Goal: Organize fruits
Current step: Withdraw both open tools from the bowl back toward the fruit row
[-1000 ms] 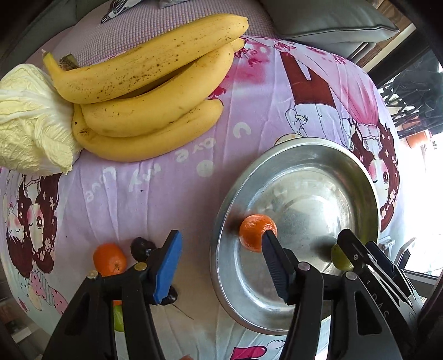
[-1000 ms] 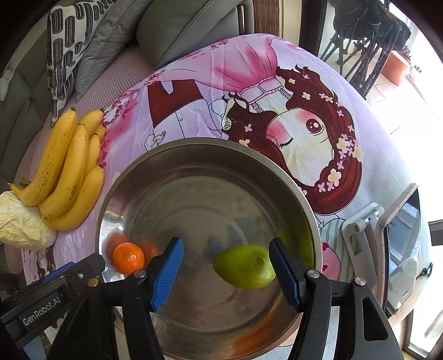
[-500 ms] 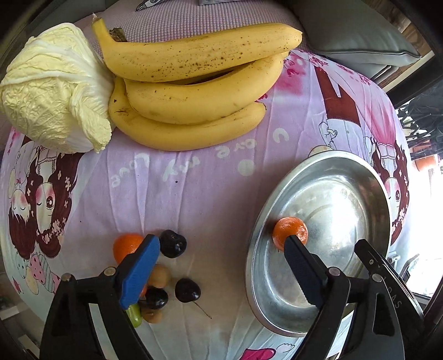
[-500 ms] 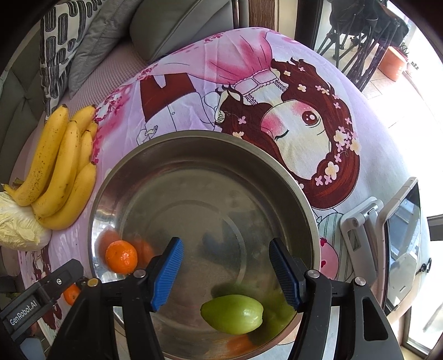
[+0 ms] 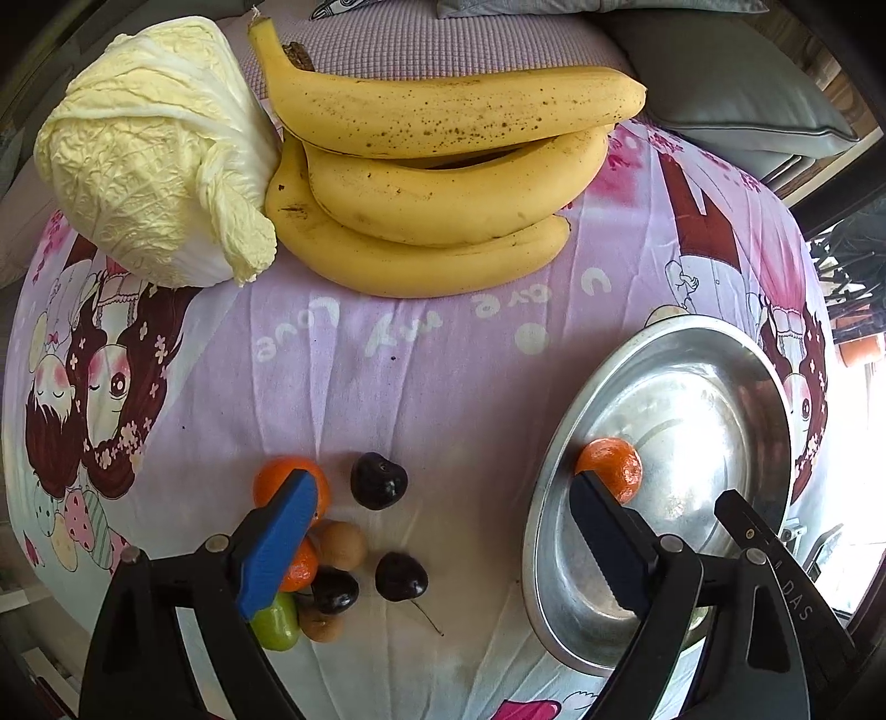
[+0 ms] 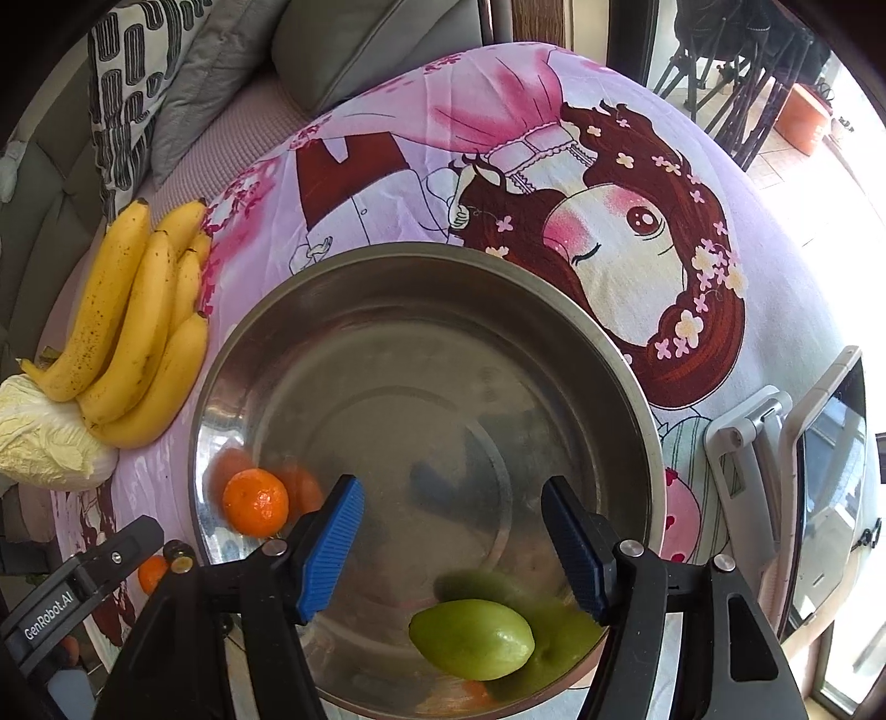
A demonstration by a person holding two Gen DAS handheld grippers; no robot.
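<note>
A steel bowl (image 6: 620, 365) holds a mandarin (image 6: 256, 502) at its left wall and a green fruit (image 6: 472, 638) at its near side. My right gripper (image 6: 451, 545) is open and empty above the bowl, the green fruit just below its jaws. My left gripper (image 5: 437, 540) is open and empty over a cluster of small fruit on the cloth: a mandarin (image 5: 277, 479), dark cherries (image 5: 379, 479), brown longans (image 5: 342, 545) and a green fruit (image 5: 275, 621). The bowl (image 5: 559, 454) with its mandarin (image 5: 614, 468) shows at the right in the left wrist view.
A bunch of bananas (image 5: 443, 183) and a napa cabbage (image 5: 144, 149) lie at the far side of the cartoon-printed cloth. Grey cushions (image 6: 365, 39) stand behind. A tablet on a stand (image 6: 819, 487) is right of the bowl.
My left gripper has pulled back and swung left from the bowl to over the small fruit cluster. The green fruit left the right gripper's open jaws and lies lower in the bowl.
</note>
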